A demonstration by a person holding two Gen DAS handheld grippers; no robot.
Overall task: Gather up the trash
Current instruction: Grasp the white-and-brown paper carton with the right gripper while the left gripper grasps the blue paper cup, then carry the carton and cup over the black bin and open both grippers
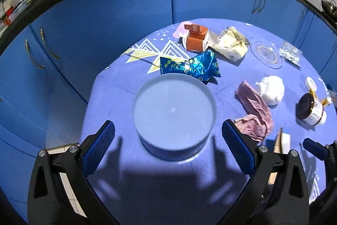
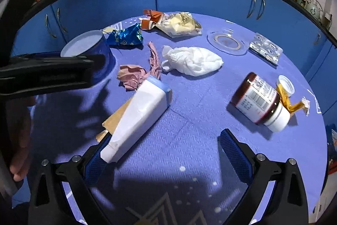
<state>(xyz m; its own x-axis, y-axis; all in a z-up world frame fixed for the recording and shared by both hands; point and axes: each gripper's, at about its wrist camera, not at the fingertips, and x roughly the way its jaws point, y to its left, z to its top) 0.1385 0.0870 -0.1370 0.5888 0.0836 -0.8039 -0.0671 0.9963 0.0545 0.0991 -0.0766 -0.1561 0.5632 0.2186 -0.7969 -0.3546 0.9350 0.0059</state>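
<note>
White tube lies flat on the tabletop, cap end touching the inner face of the right gripper's left finger, crimped blue end pointing away up-left. Long axis runs diagonal, from near-left to far-right of that finger. Brown card scrap sits under it.

Right fingers spread wide, nothing held. Tube is off-centre in the gap, so my read: shift left and rotate to square the fingers across the axis before closing.

Blue round tin, probably the collection bin, sits dead ahead of the left gripper, centred between its fingers, which are also wide and empty, either side of the tin, not touching.

Other trash outward:
- pink crumpled paper just beyond the tube
- white tissue wad
- blue foil wrapper behind the tin
- orange carton, yellow bag at the far edge
- jar on its side, loose lid beside it, right of the tube

Right gripper is nearer the tube.
</note>
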